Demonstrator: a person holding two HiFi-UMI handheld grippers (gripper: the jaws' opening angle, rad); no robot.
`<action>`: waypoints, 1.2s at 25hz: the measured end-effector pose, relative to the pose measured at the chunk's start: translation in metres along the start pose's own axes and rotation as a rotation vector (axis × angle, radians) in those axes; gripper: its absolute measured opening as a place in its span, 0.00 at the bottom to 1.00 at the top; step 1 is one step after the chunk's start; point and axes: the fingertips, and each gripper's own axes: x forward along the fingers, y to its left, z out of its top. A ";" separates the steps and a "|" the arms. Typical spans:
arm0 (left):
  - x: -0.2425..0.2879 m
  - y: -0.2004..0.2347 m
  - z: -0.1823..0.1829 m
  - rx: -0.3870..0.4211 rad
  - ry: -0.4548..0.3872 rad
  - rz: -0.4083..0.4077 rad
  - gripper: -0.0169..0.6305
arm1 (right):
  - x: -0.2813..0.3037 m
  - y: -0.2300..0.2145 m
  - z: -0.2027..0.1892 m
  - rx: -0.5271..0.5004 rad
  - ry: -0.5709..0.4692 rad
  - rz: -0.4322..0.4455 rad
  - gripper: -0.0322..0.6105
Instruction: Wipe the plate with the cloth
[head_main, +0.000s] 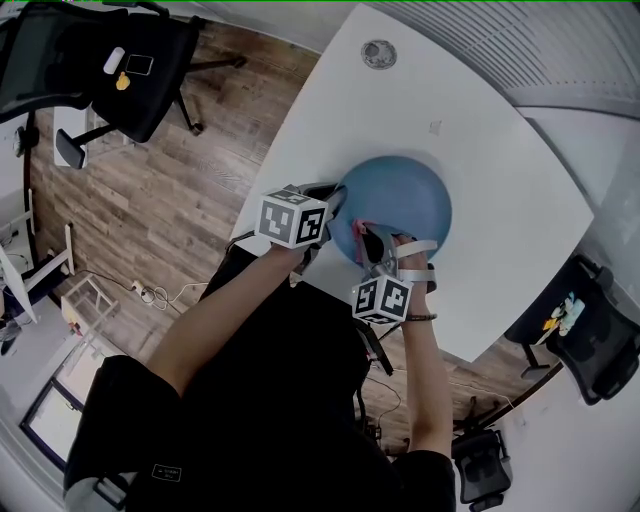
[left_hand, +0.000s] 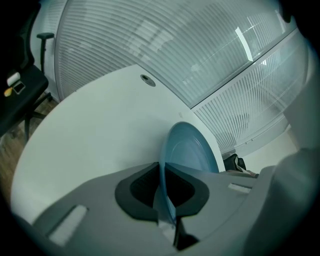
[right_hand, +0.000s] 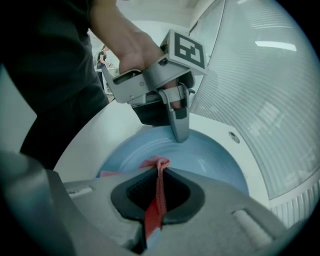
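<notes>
A round blue plate (head_main: 400, 205) lies on the white table (head_main: 480, 140) near its front edge. My left gripper (head_main: 335, 205) is shut on the plate's left rim; in the left gripper view the plate (left_hand: 187, 150) stands edge-on between the pads. My right gripper (head_main: 375, 245) is shut on a red cloth (right_hand: 157, 190), which is pressed onto the near part of the plate (right_hand: 210, 160). In the right gripper view the left gripper (right_hand: 179, 131) clamps the plate's far rim. In the head view only a red sliver of the cloth (head_main: 364, 226) shows.
A round cable grommet (head_main: 379, 53) sits at the table's far side. Black office chairs (head_main: 110, 60) stand on the wooden floor to the left, and another chair (head_main: 590, 330) at the right. White slatted walls (left_hand: 150, 45) curve behind the table.
</notes>
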 end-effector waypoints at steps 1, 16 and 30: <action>0.000 0.000 0.000 -0.001 0.000 0.000 0.05 | -0.001 0.005 0.001 -0.006 -0.005 0.017 0.07; 0.000 0.000 -0.003 0.049 0.012 -0.002 0.05 | -0.011 0.038 -0.002 -0.085 -0.075 0.206 0.07; -0.001 -0.002 -0.002 0.081 0.021 -0.010 0.05 | -0.003 -0.032 -0.020 -0.100 -0.048 0.083 0.07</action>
